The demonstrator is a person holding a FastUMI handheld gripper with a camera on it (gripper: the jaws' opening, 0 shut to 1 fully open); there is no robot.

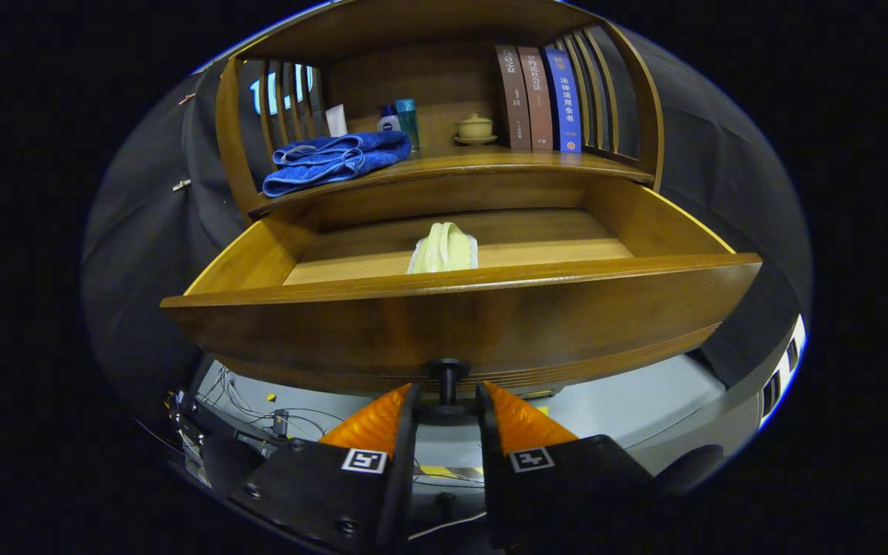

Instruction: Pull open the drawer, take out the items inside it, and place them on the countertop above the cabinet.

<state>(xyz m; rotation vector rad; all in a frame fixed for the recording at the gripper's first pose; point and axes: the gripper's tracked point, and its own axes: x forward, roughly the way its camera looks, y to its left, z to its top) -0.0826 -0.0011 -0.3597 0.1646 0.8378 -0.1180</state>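
Note:
The wooden drawer point(459, 316) stands pulled out toward me, its curved front panel just ahead of the fingers. A dark round knob point(448, 385) juts from the bottom middle of that panel and sits between my fingertips. My gripper point(448, 401) is shut on this knob, both fingers pressing its stem. Inside the drawer lies a pale yellow-green folded cloth point(444, 248), near the middle of the drawer floor. Above the drawer runs the wooden countertop point(490, 160) of the cabinet.
On the countertop lie a folded blue towel point(336, 160) at the left, small bottles point(401, 119) behind it, a lidded ceramic cup point(475, 128) in the middle and upright books point(540, 96) at the right. Cables point(259, 408) lie on the floor below the drawer.

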